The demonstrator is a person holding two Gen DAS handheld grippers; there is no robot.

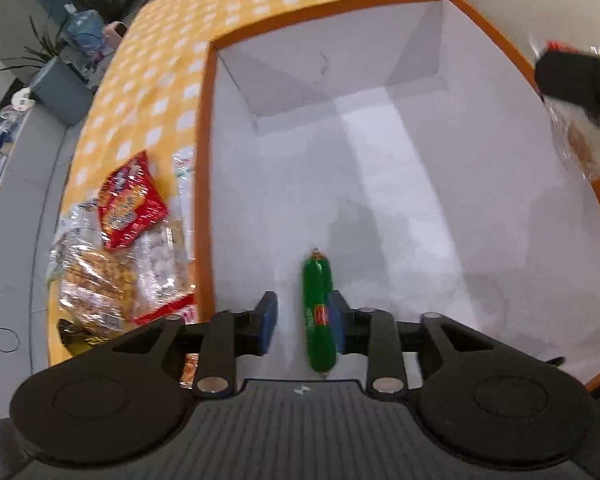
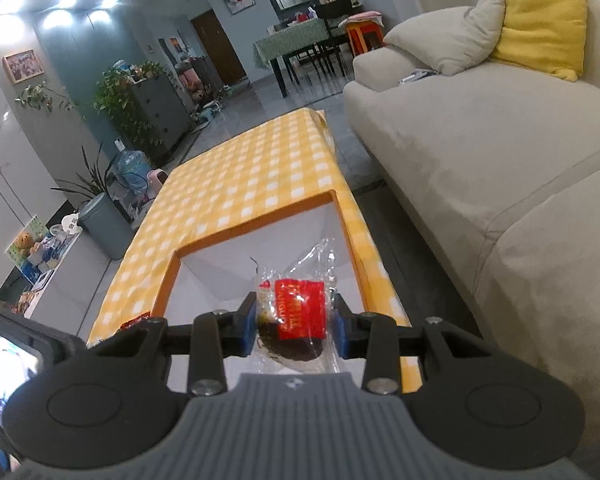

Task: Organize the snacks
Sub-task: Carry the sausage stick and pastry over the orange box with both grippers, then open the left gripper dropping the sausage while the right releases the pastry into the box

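Observation:
An orange-rimmed box [image 1: 203, 160] with a white inside stands on the yellow checked table. In the left wrist view a green sausage stick [image 1: 318, 280] lies on the box floor between the fingers of my left gripper [image 1: 303, 312]. It rests against the right pad, with a gap to the left pad, so the gripper is open. My right gripper [image 2: 294, 320] is shut on a clear packet with a red label [image 2: 300, 312], held above the box's near right corner [image 2: 352, 240]. The left wrist view shows that packet [image 1: 580, 148] at the box's right rim.
A heap of snacks lies on the tablecloth [image 1: 160, 80] left of the box: a red packet [image 1: 130, 200] on clear bags of pastries [image 1: 112, 280]. A beige sofa [image 2: 480, 140] runs close along the table's right side. Grey floor lies to the left.

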